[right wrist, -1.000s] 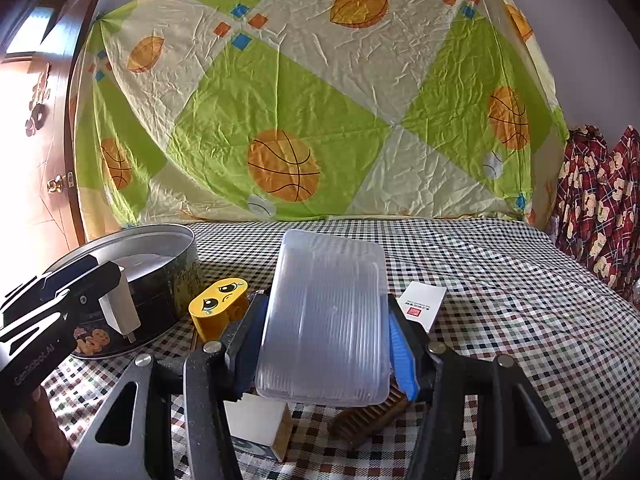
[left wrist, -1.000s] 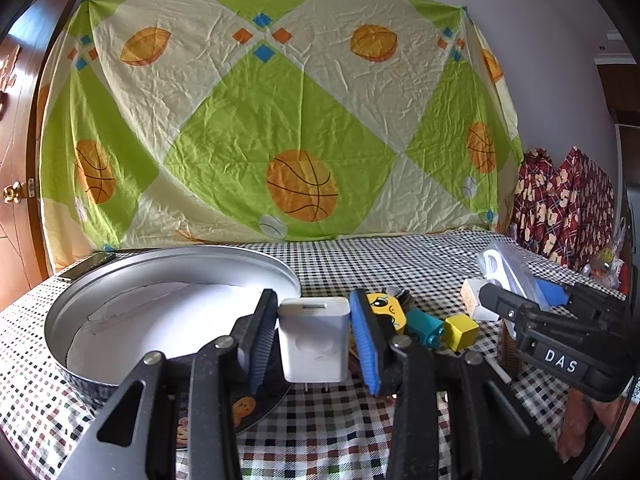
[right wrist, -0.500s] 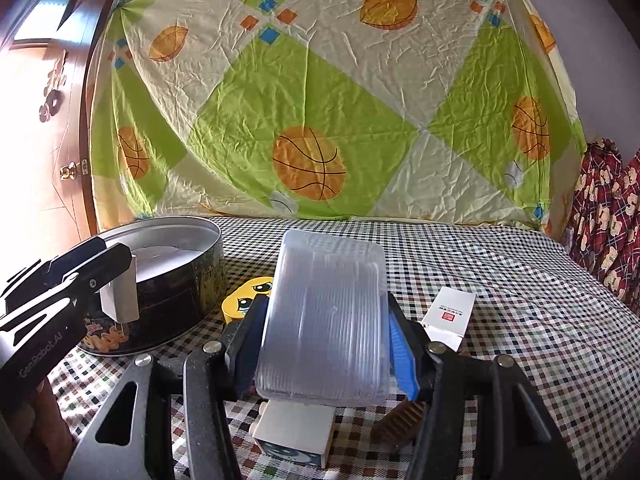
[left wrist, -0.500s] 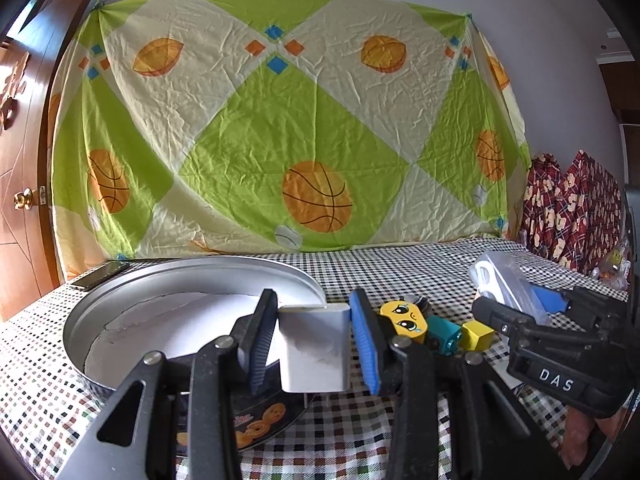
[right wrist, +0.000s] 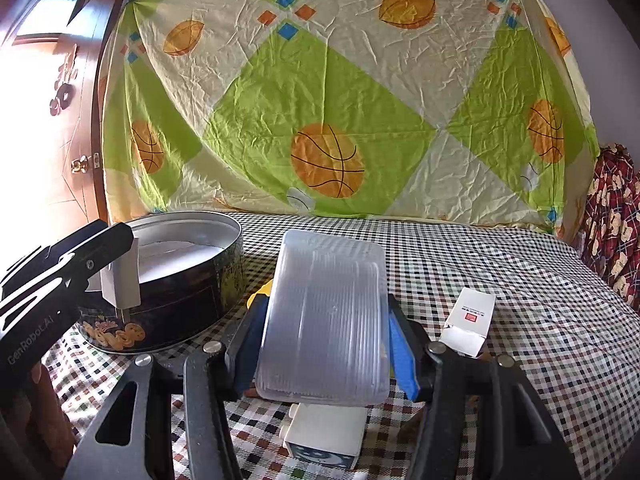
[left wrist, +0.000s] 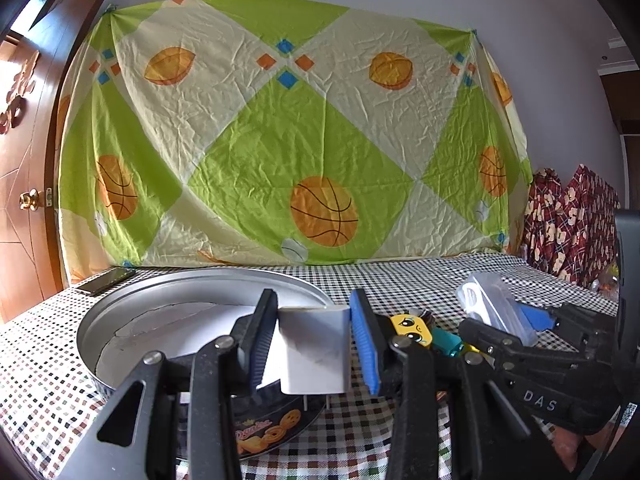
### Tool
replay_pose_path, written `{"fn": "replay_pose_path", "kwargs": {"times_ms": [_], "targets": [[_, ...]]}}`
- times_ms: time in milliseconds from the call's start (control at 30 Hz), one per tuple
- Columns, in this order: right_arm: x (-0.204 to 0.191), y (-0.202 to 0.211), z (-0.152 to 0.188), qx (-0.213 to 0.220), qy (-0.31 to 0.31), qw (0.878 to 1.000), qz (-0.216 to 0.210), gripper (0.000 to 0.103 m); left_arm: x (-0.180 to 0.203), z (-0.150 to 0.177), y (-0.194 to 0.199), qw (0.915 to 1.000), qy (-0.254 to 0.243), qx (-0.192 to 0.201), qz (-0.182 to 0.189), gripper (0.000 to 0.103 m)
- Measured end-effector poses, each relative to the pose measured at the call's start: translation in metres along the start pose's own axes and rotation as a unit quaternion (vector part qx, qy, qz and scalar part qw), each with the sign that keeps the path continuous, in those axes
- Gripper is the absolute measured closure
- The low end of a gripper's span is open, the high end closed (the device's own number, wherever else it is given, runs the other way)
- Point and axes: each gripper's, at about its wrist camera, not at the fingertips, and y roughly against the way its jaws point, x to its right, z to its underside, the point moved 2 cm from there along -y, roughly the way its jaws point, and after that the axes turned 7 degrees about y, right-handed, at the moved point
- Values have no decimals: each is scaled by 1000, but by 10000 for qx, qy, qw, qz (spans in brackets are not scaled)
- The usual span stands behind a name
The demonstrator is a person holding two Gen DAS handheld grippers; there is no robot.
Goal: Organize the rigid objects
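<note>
My left gripper (left wrist: 314,344) is shut on a white charger plug (left wrist: 316,350) and holds it just above the near rim of a round cookie tin (left wrist: 120,312) lined with white paper. The same plug (right wrist: 120,284) and tin (right wrist: 192,280) show in the right wrist view, at the left. My right gripper (right wrist: 324,332) is shut on a clear plastic box (right wrist: 326,316), held above the checkered table. It shows in the left wrist view (left wrist: 494,312) at the right.
A yellow face toy (left wrist: 410,330), a teal block (left wrist: 446,344), a white cube (right wrist: 326,430) and a small white carton (right wrist: 470,320) lie on the checkered cloth (right wrist: 520,280). A phone (left wrist: 106,280) lies behind the tin. A patterned sheet (left wrist: 288,140) hangs behind.
My left gripper has lifted and moved towards the tin with the plug, which is now tilted over the rim. The right gripper has risen slightly with the clear box.
</note>
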Motion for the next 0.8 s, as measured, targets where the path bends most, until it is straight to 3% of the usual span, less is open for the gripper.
{"fn": "replay_pose_path", "kwargs": {"times_ms": [467, 533, 800], "targets": [[-8, -1, -3, 34, 57, 9998, -176, 45, -11, -10, 7, 9997, 216, 41, 50, 66], [-11, -2, -5, 40, 72, 9997, -217, 45, -12, -12, 9, 9997, 212, 48, 84, 89], [-16, -2, -6, 55, 121, 9995, -278, 45, -23, -13, 5, 9993, 359, -119, 9, 88]]}}
